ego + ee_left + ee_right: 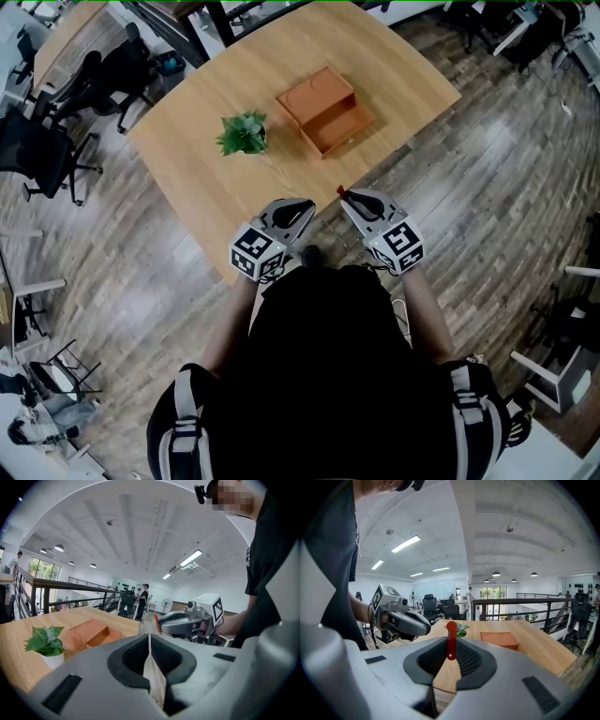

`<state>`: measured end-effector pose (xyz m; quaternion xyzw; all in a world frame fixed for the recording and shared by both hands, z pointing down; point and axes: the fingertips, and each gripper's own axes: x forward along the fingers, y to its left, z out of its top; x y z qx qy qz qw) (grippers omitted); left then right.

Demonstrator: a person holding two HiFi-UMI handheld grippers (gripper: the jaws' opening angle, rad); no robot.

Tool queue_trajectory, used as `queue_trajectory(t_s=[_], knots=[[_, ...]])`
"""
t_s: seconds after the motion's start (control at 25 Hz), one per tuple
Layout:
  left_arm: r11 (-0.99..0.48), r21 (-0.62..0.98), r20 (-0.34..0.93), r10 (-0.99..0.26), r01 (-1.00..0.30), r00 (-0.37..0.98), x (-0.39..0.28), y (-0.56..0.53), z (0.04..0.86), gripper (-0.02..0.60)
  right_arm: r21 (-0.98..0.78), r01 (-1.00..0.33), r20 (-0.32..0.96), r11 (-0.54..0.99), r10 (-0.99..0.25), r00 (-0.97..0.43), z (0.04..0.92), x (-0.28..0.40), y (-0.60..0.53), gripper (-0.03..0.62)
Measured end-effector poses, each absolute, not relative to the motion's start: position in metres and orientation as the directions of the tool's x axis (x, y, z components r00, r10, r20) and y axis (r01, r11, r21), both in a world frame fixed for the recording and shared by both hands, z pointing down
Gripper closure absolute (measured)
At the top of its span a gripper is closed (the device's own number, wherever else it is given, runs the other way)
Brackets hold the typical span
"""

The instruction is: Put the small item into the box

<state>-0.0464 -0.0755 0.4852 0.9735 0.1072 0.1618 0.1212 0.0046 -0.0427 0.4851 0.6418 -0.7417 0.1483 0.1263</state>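
Possession of the small red item point(451, 634) is shown in the right gripper view: the thin strip is pinched upright between the narrowly parted jaws of the right gripper point(450, 660), with its rounded end standing clear above them. The left gripper point(149, 654) is seen with its jaws closed together and nothing between them, and it is held just left of the right one, above the near edge of the table point(197, 178). Farther out, the orange box point(323, 111) is found on the far part of the table, well apart from both grippers, with an open compartment on its near side and a small potted plant point(244, 134) just to its left. The pickup is judged complete; carrying the item across to the box and releasing it inside are judged not yet done.
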Motion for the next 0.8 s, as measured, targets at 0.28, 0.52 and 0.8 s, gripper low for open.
queue_trajectory(t_s=[0.28,0.52,0.8], knots=[[-0.947,0.283,0.296,0.237,0.152,0.925,-0.058,-0.083,0.491,0.554,-0.065,-0.988,0.403,0.138,-0.902,-0.153,0.496,-0.003,-0.046,0.526],[-0.949,0.294,0.309,0.204,0.111,0.929,-0.059,-0.095,0.497,0.554,-0.073,-0.984,0.409,0.163,-0.895,-0.179,0.5,0.006,-0.06,0.526],[-0.956,0.288,0.309,0.153,0.061,0.939,-0.037,-0.124,0.496,0.554,-0.066,-0.971,0.406,0.228,-0.883,-0.235,0.498,0.025,-0.097,0.526]])
